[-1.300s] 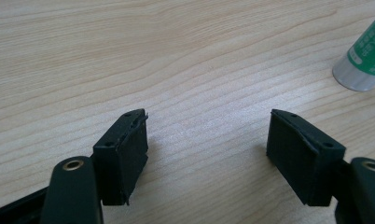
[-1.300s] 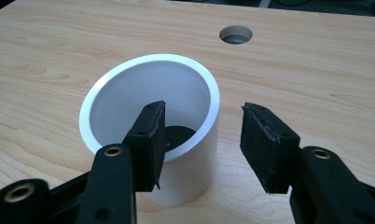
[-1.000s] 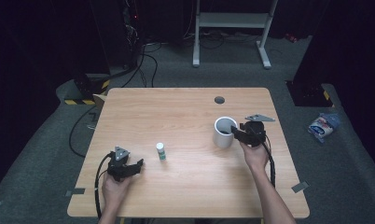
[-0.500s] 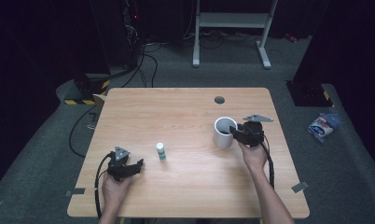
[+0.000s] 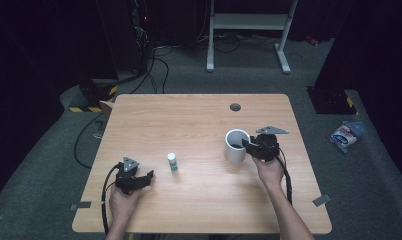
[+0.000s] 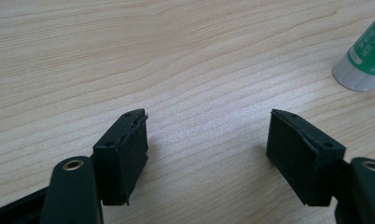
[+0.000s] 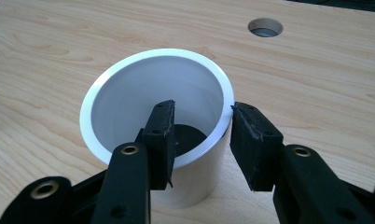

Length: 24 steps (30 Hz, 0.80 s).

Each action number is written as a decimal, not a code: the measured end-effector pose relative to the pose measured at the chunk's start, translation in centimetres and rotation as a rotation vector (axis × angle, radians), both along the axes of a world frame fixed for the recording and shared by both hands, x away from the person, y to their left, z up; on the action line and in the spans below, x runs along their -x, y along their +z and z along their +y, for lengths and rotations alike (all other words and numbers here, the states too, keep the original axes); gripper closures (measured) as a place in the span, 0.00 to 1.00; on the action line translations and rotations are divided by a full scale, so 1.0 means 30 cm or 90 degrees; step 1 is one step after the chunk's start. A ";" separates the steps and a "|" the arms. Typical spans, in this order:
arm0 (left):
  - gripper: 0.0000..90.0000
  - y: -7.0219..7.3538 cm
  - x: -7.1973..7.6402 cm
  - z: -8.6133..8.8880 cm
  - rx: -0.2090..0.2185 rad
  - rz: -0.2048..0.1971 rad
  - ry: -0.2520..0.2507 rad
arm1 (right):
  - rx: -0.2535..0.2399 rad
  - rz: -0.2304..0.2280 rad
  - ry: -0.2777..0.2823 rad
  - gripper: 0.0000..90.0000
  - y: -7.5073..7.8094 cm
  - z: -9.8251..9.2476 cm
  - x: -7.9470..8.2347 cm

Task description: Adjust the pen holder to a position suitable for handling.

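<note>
Presently we find the right gripper (image 5: 248,145) at centre right of the high view, its jaws straddling the near wall of the white cylindrical plastic cup (image 5: 235,145): one pad (image 7: 161,140) sits inside the rim, the other outside. The jaws have just been closing, and they now appear clamped on the cup wall, though in the right gripper view a narrow sliver seems to remain at the outer pad. The cup (image 7: 153,112) stands upright on the light wooden table (image 5: 199,115), below the round cable hole (image 5: 235,107). The left gripper (image 5: 139,180) rests at lower left of the high view with its jaws apart and nothing between them; the small white bottle with a green label (image 5: 173,162) stands just to its upper right. We judge the step in hand to be securing the cup by its rim. The next move calls for a steady lift without tilting, as a thin-wall grip may slip.
</note>
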State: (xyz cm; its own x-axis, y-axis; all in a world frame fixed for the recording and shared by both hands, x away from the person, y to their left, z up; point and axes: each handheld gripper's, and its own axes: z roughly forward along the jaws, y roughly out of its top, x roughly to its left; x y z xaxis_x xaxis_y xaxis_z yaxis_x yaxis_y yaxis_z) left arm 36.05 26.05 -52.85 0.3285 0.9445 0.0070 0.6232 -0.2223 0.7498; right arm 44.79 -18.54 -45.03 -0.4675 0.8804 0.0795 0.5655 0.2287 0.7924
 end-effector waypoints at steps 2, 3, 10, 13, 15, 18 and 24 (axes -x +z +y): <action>0.32 0.000 0.000 -0.001 0.001 -0.001 0.001 | -0.002 0.002 0.002 0.66 0.000 0.006 0.008; 0.32 0.000 0.000 -0.001 0.002 -0.001 0.001 | -0.004 0.000 0.004 0.66 -0.001 0.008 0.012; 0.32 0.000 0.000 0.000 0.001 -0.001 0.001 | -0.002 -0.001 0.020 0.66 -0.002 0.023 0.037; 0.32 0.000 0.000 -0.001 0.001 -0.001 0.001 | -0.008 0.000 0.022 0.66 -0.004 0.029 0.050; 0.32 0.000 0.000 -0.001 0.001 -0.001 0.001 | -0.008 -0.004 0.028 0.66 -0.005 0.032 0.058; 0.32 0.000 0.000 -0.001 0.001 -0.001 0.001 | -0.003 -0.005 0.040 0.66 -0.005 0.040 0.071; 0.32 0.000 0.000 0.000 0.000 -0.001 0.001 | -0.008 -0.010 0.051 0.66 -0.009 0.059 0.103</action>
